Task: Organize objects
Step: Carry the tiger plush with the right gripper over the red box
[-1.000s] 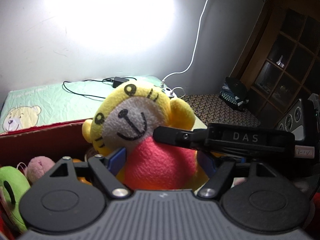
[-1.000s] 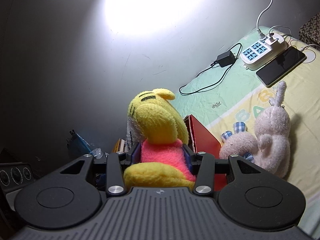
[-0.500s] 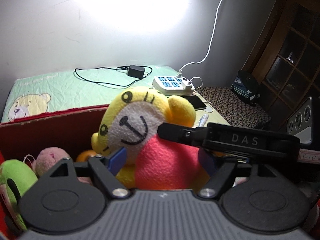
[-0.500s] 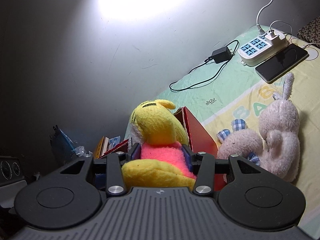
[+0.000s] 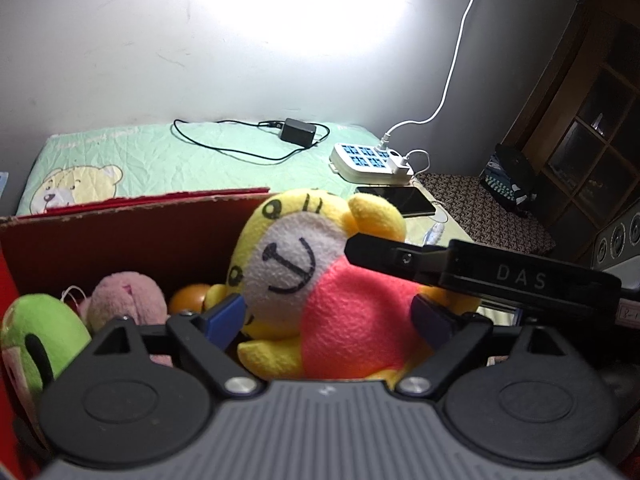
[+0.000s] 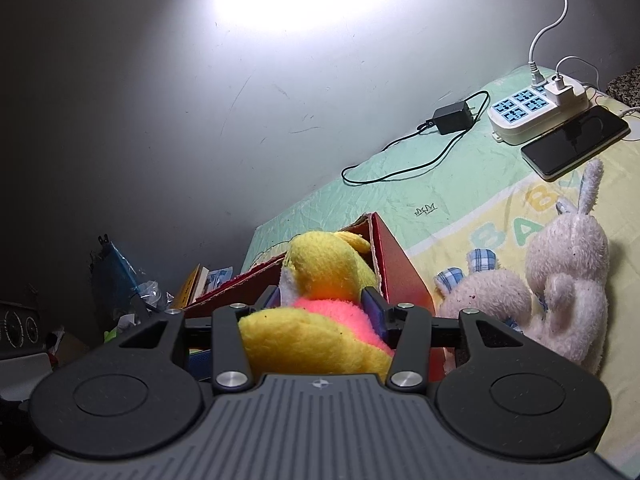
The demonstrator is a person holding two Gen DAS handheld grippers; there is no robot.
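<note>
Plush tiger (image 5: 320, 280), yellow with a pink shirt and a grey smiling face, sits at the right end of a red cardboard box (image 5: 120, 236), leaning toward the left in the left wrist view. The left gripper (image 5: 332, 316) has its blue fingers (image 5: 224, 316) on either side of the toy's body; its jaws are opening, and the left finger stands clear of the plush with a gap showing, so the toy lies between them without being squeezed. The right gripper (image 6: 326, 304) comes at the same toy from behind, and its blue fingers (image 6: 372, 304) press into the pink shirt on both sides, grasping the tiger (image 6: 324, 276), though its jaws are easing apart slightly. One black arm of the right gripper, lettered DAS, crosses in front of the toy's shoulder in the left wrist view.

Inside the box, to the left of the tiger, lie an orange ball (image 5: 188, 298), a pink plush (image 5: 128, 300) and a green plush (image 5: 36, 340). The box stands on a bed with a green and yellow baby-print cover (image 6: 400, 196). Just beside the box on the bed rests a white rabbit toy (image 6: 560, 280). Farther off near the wall are a white power strip (image 6: 536, 112), a dark phone (image 6: 576, 140) touching it, and a black charger (image 6: 452, 118) with its cable.
</note>
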